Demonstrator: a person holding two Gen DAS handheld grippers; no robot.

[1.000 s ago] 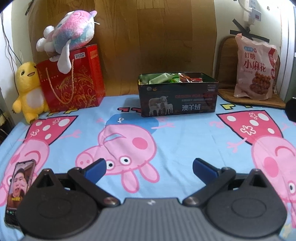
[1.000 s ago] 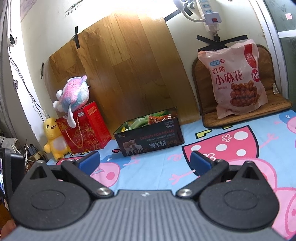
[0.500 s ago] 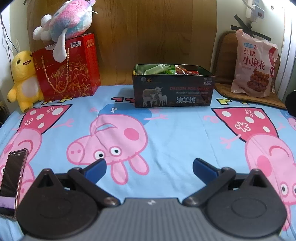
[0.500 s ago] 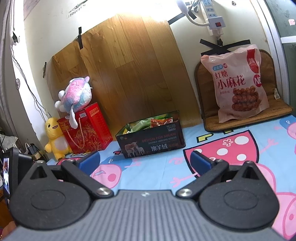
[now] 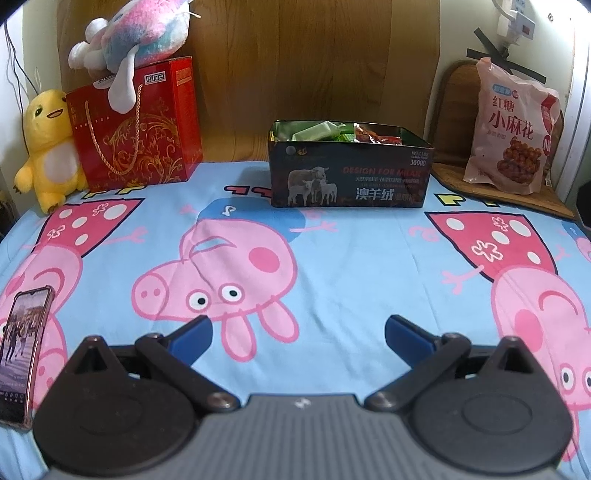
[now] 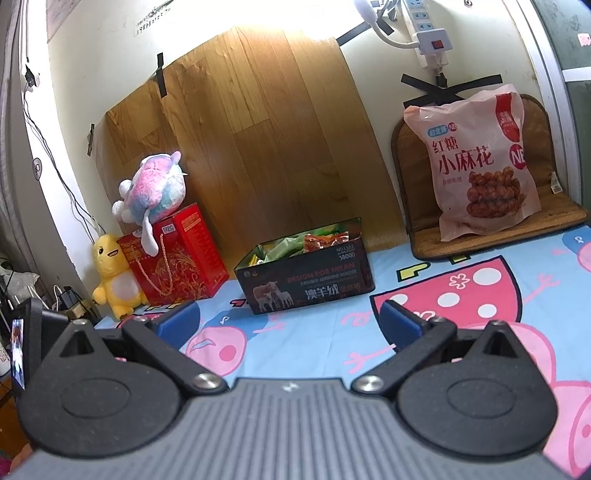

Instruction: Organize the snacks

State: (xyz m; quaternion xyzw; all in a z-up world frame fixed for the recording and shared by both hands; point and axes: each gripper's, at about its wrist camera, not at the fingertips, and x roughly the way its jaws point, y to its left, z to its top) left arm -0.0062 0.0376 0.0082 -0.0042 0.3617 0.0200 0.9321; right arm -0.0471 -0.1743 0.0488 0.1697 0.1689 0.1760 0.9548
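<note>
A dark tin box [image 5: 349,177] stands at the back middle of the blue cartoon sheet [image 5: 332,266], holding green and red snack packets [image 5: 343,132]. It also shows in the right wrist view [image 6: 308,280]. A large pink snack bag [image 5: 511,129] leans upright on a brown mat at the back right; it also shows in the right wrist view [image 6: 480,162]. My left gripper [image 5: 297,330] is open and empty, low over the sheet, well short of the box. My right gripper [image 6: 290,317] is open and empty, in front of the box.
A red gift bag [image 5: 136,122] with a pastel plush toy [image 5: 136,33] on top stands at the back left, beside a yellow plush duck [image 5: 48,147]. A phone [image 5: 20,362] lies at the sheet's left edge. A wooden panel [image 6: 251,147] covers the back wall.
My left gripper has drawn back and lowered slightly, so the box looks farther and the phone shows more. My right gripper has lifted and pulled back a little. Both stay open.
</note>
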